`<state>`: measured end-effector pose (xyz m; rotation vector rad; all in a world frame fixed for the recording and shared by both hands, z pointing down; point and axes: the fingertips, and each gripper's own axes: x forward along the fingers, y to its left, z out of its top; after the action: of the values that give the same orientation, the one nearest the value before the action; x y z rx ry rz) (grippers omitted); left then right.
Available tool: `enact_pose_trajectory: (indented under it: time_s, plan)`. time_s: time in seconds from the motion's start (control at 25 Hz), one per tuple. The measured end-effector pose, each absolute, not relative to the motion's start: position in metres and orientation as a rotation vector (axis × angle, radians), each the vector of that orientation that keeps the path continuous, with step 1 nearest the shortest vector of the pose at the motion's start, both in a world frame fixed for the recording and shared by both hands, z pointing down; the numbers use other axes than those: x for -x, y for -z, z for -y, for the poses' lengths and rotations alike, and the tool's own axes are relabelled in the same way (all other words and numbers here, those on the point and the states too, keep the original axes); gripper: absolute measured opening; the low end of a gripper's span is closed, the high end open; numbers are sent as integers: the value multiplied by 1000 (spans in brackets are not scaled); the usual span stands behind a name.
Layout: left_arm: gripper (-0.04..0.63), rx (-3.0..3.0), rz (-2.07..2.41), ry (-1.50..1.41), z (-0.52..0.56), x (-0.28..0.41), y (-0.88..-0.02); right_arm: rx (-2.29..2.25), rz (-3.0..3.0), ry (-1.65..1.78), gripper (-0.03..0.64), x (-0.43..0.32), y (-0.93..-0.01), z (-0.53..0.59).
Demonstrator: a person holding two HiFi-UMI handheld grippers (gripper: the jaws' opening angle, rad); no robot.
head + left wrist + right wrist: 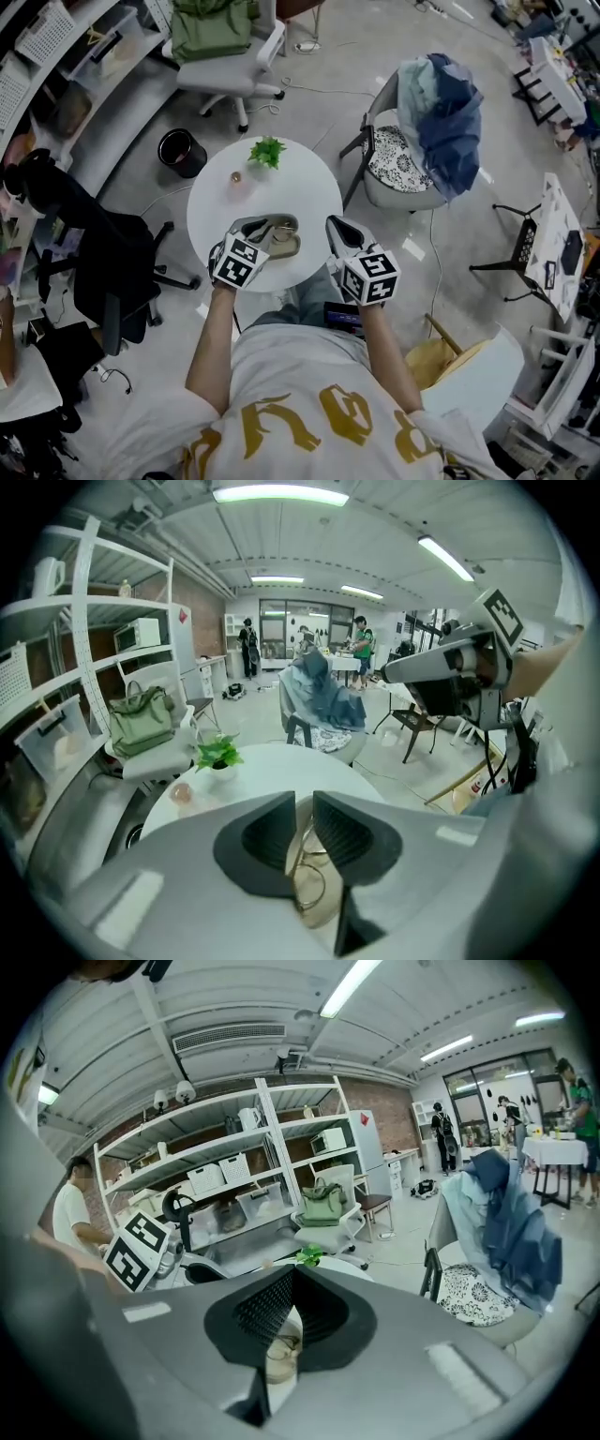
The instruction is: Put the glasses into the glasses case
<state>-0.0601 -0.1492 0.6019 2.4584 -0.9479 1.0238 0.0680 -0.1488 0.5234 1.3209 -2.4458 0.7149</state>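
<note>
An open beige glasses case (286,246) lies near the front edge of the round white table (300,187). In the left gripper view, thin wire-rimmed glasses (307,878) hang over the case (323,913), one arm running up through the narrow slit between the jaws. My left gripper (265,228) (305,808) is shut on them, right above the case. My right gripper (336,228) (291,1279) hovers beside the case's right end, shut with nothing in it. Under its jaws I glimpse the glasses (281,1342) and case (279,1372).
A small potted plant (267,150) and a pinkish round object (235,177) stand on the table's far side. Around the table are a black office chair (112,272), a white chair (234,70) with a green bag, a clothes-draped chair (422,131) and a black bin (181,152).
</note>
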Motion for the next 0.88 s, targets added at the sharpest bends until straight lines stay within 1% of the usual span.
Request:
enact_pose_trajectory:
  time_s: [0.08, 0.32, 0.72, 0.88]
  plan:
    - [58, -2476, 973, -959, 146, 58, -585, -1341, 2458, -699, 26, -65, -516, 143]
    - [29, -2483, 1091, -581, 141, 60, -527, -1394, 2498, -673, 26, -64, -491, 130]
    - [6, -2468, 1211, -318, 135, 83, -482, -1426, 2529, -636, 26, -59, -476, 117]
    - [2, -2462, 1218, -282, 131, 88, -478, -1417, 2542, -611, 26, -54, -471, 115]
